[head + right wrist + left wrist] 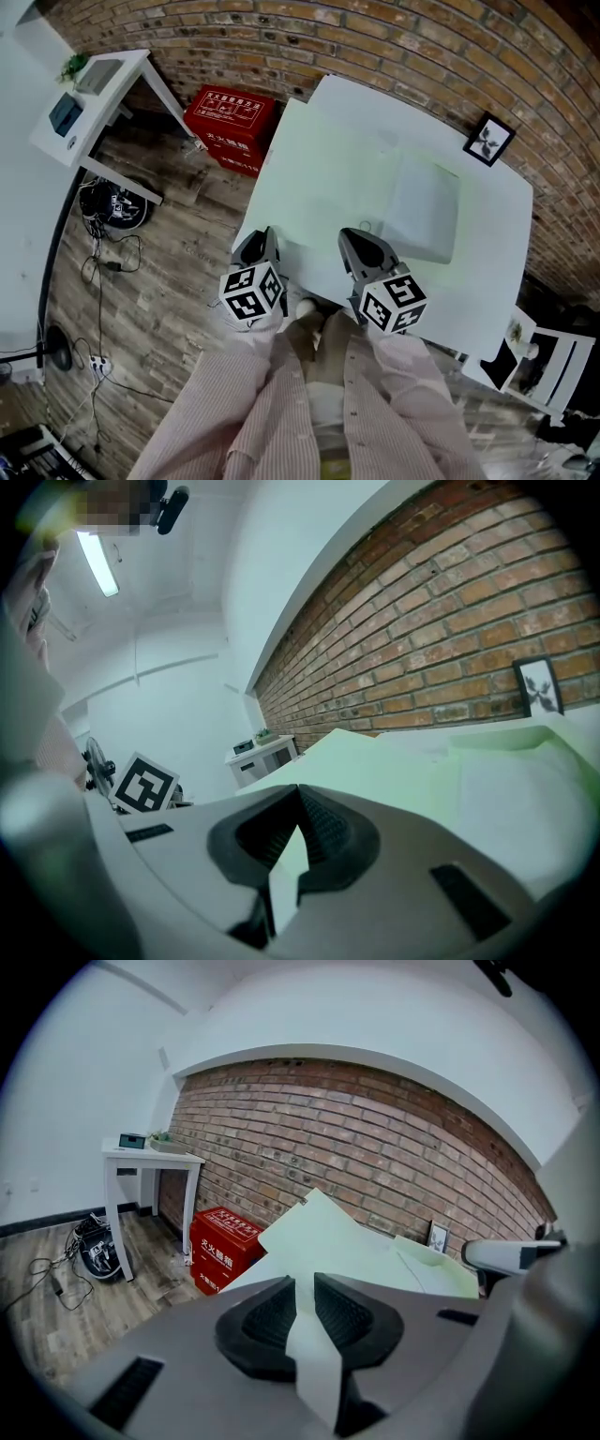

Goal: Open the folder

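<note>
A pale green folder [319,178] lies spread on the white table [492,253], with a lighter inner leaf [424,208] on its right half. My left gripper [261,240] is at the folder's near left edge. In the left gripper view a green sheet [314,1358] passes through the narrow gap between the pads of that gripper [305,1290], which do not press on it. My right gripper [362,242] is at the near edge further right. In the right gripper view its jaw tips [298,791] meet, pinching a pale sheet [281,860] of the folder [422,761].
A black picture frame [488,139] stands at the table's far right corner against the brick wall. A red box [230,117] sits on the wooden floor to the left, beside a white side table [94,103] and cables [112,208]. A white chair [553,361] stands at right.
</note>
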